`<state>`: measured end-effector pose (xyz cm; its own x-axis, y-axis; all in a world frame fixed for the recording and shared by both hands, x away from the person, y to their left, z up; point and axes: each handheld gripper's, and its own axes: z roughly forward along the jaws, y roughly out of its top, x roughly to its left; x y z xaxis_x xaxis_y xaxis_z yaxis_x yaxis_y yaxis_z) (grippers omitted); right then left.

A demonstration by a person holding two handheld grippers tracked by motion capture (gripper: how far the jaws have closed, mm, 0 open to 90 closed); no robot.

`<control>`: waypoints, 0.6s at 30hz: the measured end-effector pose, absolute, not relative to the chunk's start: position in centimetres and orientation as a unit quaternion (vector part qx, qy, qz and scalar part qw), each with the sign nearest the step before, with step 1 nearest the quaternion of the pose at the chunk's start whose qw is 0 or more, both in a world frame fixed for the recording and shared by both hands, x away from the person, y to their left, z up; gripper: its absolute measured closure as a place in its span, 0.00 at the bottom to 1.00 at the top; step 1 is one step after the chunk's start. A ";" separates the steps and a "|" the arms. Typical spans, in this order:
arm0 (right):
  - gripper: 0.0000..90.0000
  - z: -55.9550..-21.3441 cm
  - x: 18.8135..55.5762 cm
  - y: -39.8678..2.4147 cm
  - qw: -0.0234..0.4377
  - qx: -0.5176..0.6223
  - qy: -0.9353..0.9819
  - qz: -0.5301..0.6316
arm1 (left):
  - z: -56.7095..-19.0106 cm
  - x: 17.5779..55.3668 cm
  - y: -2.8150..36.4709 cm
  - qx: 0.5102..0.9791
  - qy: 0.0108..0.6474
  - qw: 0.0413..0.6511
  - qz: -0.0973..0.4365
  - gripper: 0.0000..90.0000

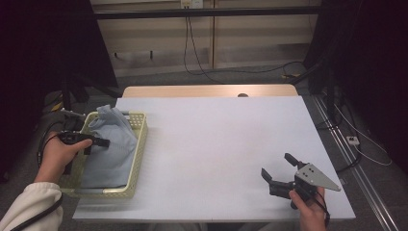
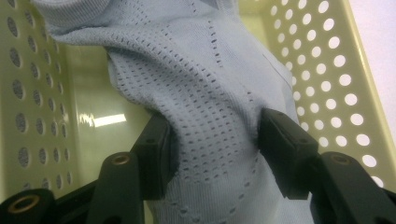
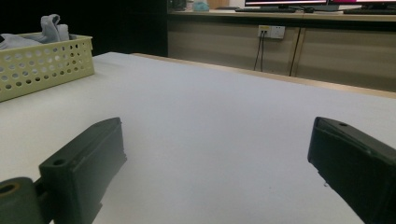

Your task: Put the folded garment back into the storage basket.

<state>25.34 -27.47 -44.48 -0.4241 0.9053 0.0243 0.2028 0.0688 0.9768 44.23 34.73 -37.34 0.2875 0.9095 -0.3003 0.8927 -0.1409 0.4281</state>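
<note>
White surface (image 1: 211, 144), high view: cloth (image 1: 111, 144) in basket (image 1: 139, 159) at left; left gripper (image 1: 98, 142) over it. Left gripper view: fingers (image 2: 156, 154) pinching a cloth fold; lift straight up, w/o snagging. Right gripper view: right gripper (image 3: 215, 168) fingers wide, idle.

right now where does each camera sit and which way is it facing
High view: above the person's side, looking forward and down on the white table; both hands show, with the left gripper in the basket and the right gripper.
Left gripper view: rides the left gripper, facing into the basket; its fingers flank the pale blue knit cloth.
Right gripper view: low over the table, facing across it; its fingers stand wide apart.
All three share the basket and cloth.
</note>
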 end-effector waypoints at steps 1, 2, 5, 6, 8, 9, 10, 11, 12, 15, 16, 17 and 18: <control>0.04 -44.5 25.3 -27.5 0.329 0.424 0.653 0.534 | -37.4 44.2 34.7 0.755 0.597 0.271 0.016 0.52; 0.04 -44.5 25.3 -27.5 0.329 0.424 0.653 0.534 | -37.4 44.2 34.7 0.753 0.599 0.272 0.016 0.52; 0.04 -44.5 25.4 -27.5 0.329 0.424 0.653 0.534 | -37.5 44.2 34.9 0.753 0.600 0.271 0.016 0.52; 0.04 -44.5 25.4 -27.5 0.329 0.424 0.653 0.534 | -37.6 44.2 35.0 0.752 0.601 0.272 0.017 0.52; 0.04 -44.5 25.3 -27.5 0.329 0.424 0.653 0.534 | -37.6 44.2 35.1 0.752 0.600 0.272 0.018 0.52; 0.04 -44.5 25.3 -27.5 0.329 0.424 0.653 0.534 | -37.6 44.1 35.1 0.751 0.602 0.271 0.018 0.53; 0.04 -44.5 25.3 -27.5 0.329 0.423 0.653 0.534 | -37.6 44.1 35.1 0.751 0.602 0.271 0.019 0.53; 0.04 -44.5 25.3 -27.5 0.329 0.424 0.653 0.534 | -37.6 44.1 35.1 0.751 0.602 0.271 0.019 0.53; 0.04 -44.5 25.3 -27.5 0.329 0.424 0.653 0.534 | -37.6 44.1 35.1 0.751 0.602 0.271 0.020 0.53; 0.04 -44.5 25.3 -27.5 0.329 0.424 0.653 0.534 | -37.6 44.1 35.2 0.750 0.604 0.270 0.022 0.53; 0.04 -44.5 25.4 -27.5 0.329 0.424 0.653 0.534 | -37.6 44.1 35.2 0.750 0.604 0.270 0.022 0.53; 0.04 -44.5 25.3 -27.5 0.329 0.424 0.653 0.534 | -37.6 44.2 35.3 0.749 0.604 0.270 0.022 0.53; 0.04 -44.5 25.3 -27.5 0.329 0.424 0.653 0.534 | -37.6 44.2 35.3 0.749 0.605 0.270 0.022 0.53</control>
<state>25.34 -27.47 -44.47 -0.4232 0.9057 0.0234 0.2026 0.0694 0.9768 44.15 35.32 -37.63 0.2668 0.9178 -0.2939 0.8937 -0.1215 0.4318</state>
